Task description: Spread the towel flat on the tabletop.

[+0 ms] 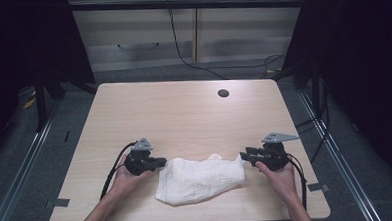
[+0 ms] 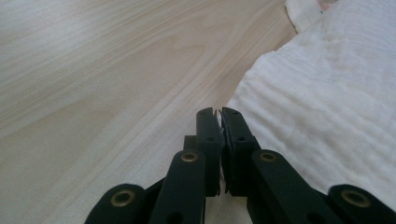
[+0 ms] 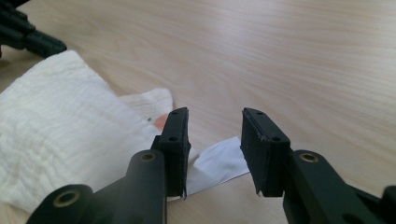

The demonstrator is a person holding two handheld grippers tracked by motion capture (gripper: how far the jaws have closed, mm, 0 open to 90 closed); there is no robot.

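A crumpled white cloth [image 1: 199, 180] lies on the light wooden table [image 1: 184, 111] near its front edge, between the two grippers. My left gripper [image 1: 164, 163] sits at the cloth's left edge. In the left gripper view its jaws [image 2: 219, 112] are pressed together, with a thin sliver of the cloth [image 2: 327, 93] pinched at the tips. My right gripper [image 1: 243, 156] is at the cloth's right end. In the right gripper view the jaws [image 3: 215, 126] stand apart above a smooth white tag [image 3: 219, 163] at the end of the cloth [image 3: 60, 126], touching nothing. The left gripper [image 3: 28, 37] shows far off.
A dark round cable hole [image 1: 223, 93] is set in the table toward the back right. Bare wood stretches behind the cloth. Dark floor, rails and cables surround the table, with cabinets behind it.
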